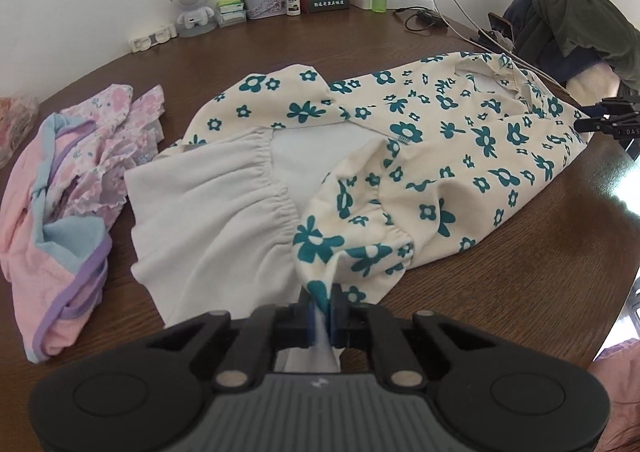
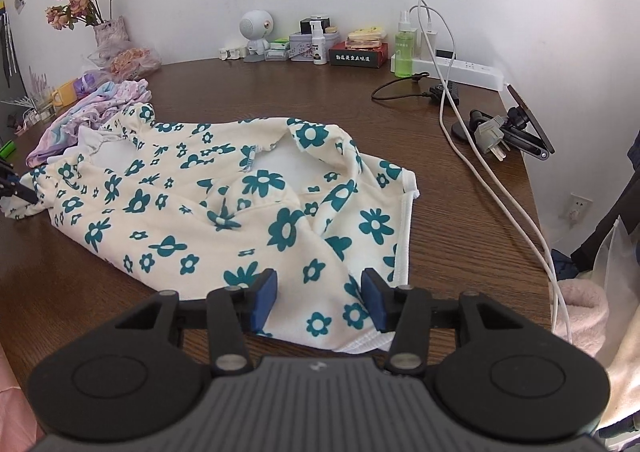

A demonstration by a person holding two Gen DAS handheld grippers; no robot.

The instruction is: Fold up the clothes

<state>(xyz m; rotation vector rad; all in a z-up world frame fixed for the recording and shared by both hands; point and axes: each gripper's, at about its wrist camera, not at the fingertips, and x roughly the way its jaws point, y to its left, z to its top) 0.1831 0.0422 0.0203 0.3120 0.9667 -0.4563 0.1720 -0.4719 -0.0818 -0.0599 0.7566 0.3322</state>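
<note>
The cream cotton garment printed with teal flowers (image 1: 420,156) lies spread and rumpled across the dark brown wood-grain table (image 1: 360,48), its white inside turned out in a gathered panel toward the left gripper's side. The left gripper (image 1: 323,306) has its blue pads pressed together on a corner of that cloth, a pinch of flowered fabric rising from between them and a strip of white lining hanging just behind. At the opposite end of the garment, the right gripper (image 2: 320,298) stands with its blue pads spread apart, the hem of the flowered cloth lying under and between them without either pad pressing on it. Seen from the left gripper, the right one's black fingertips show at the garment's far right edge. To the left of the left gripper, just beside the flowered garment, sits a heap of pink, lilac and pale blue clothes (image 1: 68,188). Beyond both tools, along the white wall, stand a small white round-headed robot figure (image 2: 256,34), a patterned tin (image 2: 312,44), a dark red box (image 2: 358,54), a green spray bottle (image 2: 404,50) and a white power strip (image 2: 464,70) with white cables trailing toward the right gripper's right side. A vase of dried pink roses (image 2: 76,0) stands far off to its left.
</note>
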